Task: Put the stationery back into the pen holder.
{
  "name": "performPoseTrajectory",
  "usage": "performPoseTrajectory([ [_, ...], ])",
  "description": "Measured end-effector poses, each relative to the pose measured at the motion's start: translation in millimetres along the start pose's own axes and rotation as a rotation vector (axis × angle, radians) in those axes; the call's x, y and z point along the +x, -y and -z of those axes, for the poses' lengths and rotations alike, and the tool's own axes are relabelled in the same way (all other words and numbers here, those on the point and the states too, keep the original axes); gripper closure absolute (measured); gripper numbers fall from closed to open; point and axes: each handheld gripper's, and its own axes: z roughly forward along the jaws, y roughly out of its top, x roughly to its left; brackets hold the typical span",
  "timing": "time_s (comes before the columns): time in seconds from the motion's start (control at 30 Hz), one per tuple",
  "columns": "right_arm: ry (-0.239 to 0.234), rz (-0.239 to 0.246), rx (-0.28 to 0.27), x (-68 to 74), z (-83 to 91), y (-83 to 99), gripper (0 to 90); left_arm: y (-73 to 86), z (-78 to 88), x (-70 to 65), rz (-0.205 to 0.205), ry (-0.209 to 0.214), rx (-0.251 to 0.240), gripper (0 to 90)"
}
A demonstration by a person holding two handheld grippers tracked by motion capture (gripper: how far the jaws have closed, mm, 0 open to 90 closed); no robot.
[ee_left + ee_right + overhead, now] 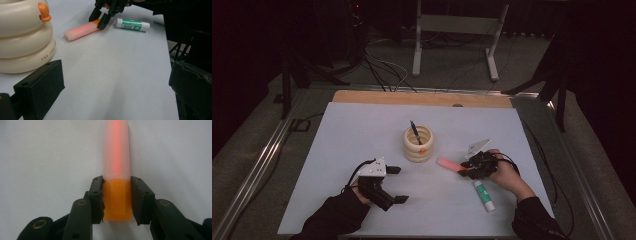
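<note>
High view first, reading from my left: my left tool (398,184) rests low over the pale, matte table (342,150), its two blocky black jaws standing wide apart with nothing between them; in the left gripper view they frame bare table. Farther in, near the middle, stands the cream holder (418,144), a glossy stack of rounded rings with a small orange knob on its side and a dark pen (415,132) leaning out of its top. To the right of it lies the highlighter (450,164), flat on the table, its long axis slanting from upper left to lower right in this view, the frosted pink cap end pointing toward the holder and the orange body end toward my right hand. My right tool (468,170) is clamped on that orange end; in the right gripper view the ribbed jaw pads press both flat sides of the smooth orange body, and the translucent cap runs straight away from the jaws. Just beside that hand lies a white glue stick (483,195) with a green band, a smooth cylinder.
</note>
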Motion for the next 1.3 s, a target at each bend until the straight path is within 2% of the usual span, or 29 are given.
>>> performPoseTrajectory([
  [0.2,-0.024,-0.015,-0.021,1.6,6.2,-0.9,65.1,-1.9,0.1,-1.6,-0.007,-0.001,-0.002,0.3],
  [0.33,-0.057,-0.018,-0.021,6.6,8.5,-2.7,65.1,-4.2,0.2,-2.7,-0.007,-0.003,0.006,0.4],
  [0.43,-0.065,-0.016,-0.02,9.0,9.6,-4.3,65.0,-5.1,-0.5,-4.1,-0.021,-0.015,0.018,0.3],
  [0.47,-0.083,-0.02,-0.026,11.3,10.9,-6.4,65.0,-5.3,-0.6,-4.8,-0.026,-0.014,0.022,0.3],
  [0.6,-0.102,-0.007,-0.018,15.7,11.4,-11.6,65.0,-7.8,-1.7,-9.1,-0.062,-0.021,0.037,0.3],
  [0.7,-0.113,0.004,-0.012,19.1,10.4,-15.9,65.0,-8.9,-1.8,-10.4,-0.07,-0.021,0.032,0.3],
  [1.0,-0.145,0.022,-0.007,25.0,7.6,-30.3,65.0,-9.7,0.1,-10.5,-0.068,-0.026,0.021,0.3],
  [1.3,-0.162,0.039,-0.006,30.3,4.9,-42.5,65.0,-12.8,-0.2,-13.1,-0.088,-0.04,0.045,0.3],
])
